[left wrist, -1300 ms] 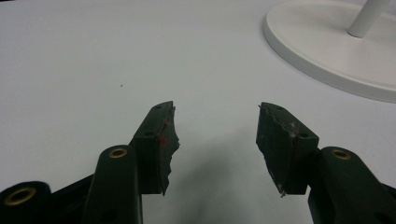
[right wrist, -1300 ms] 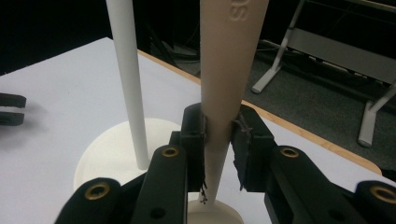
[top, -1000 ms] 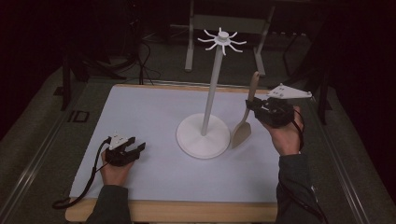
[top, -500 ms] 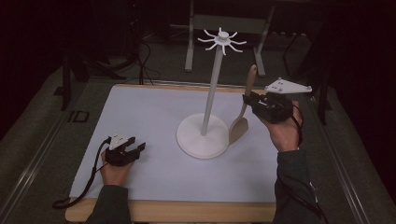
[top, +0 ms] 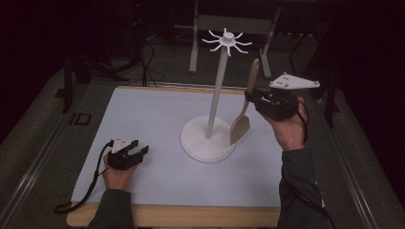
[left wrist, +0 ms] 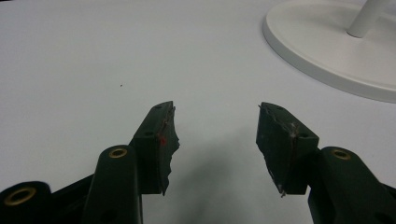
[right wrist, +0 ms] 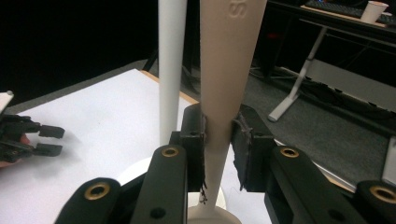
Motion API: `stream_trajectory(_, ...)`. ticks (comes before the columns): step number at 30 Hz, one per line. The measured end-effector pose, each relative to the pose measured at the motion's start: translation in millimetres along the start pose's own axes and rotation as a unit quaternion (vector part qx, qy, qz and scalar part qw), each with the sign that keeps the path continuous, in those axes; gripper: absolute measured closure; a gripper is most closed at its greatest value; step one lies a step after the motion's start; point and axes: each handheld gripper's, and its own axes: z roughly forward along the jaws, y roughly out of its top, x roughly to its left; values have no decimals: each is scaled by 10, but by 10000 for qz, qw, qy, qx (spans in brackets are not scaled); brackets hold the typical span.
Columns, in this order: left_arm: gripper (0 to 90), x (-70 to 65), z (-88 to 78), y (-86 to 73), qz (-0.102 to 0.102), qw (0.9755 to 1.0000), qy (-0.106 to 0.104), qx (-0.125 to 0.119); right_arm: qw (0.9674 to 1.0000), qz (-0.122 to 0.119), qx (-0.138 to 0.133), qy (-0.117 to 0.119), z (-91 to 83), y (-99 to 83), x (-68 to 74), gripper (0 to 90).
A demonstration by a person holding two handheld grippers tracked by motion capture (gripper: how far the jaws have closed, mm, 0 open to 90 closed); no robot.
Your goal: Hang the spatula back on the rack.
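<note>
A white hanger stand (top: pixel 217 90) with a round base (top: pixel 200 143) and spoked top (top: pixel 227 40) rises from the middle of the white mat. My right gripper (top: pixel 249 98) is shut on the handle of a beige wooden spatula (top: pixel 242 123), held upright right of the pole with its blade hanging over the base's edge. In the right gripper view the spatula handle (right wrist: pixel 223 70) is pinched between the jaws, the stand's pole (right wrist: pixel 171 65) just behind it. My left gripper (top: pixel 141 153) rests open on the mat at the front left; its fingers (left wrist: pixel 159 135) stand apart with nothing between.
The white mat (top: pixel 143 114) covers a wooden table whose front edge (top: pixel 181 217) runs along the bottom. Metal desk legs (top: pixel 193 43) and cables lie on the dark floor behind. The stand's base (left wrist: pixel 327 51) lies ahead and right of my left gripper.
My right gripper has carried the spatula up and to the left, closer to the stand's pole. The left gripper has stayed put.
</note>
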Motion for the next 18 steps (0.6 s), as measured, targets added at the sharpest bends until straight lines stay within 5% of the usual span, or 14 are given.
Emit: stream_trajectory(18, 470, 0, -1, -1, -12, 10000, 6, -10, 9999, -44, -145, 66, -14, 123, 45, 753)
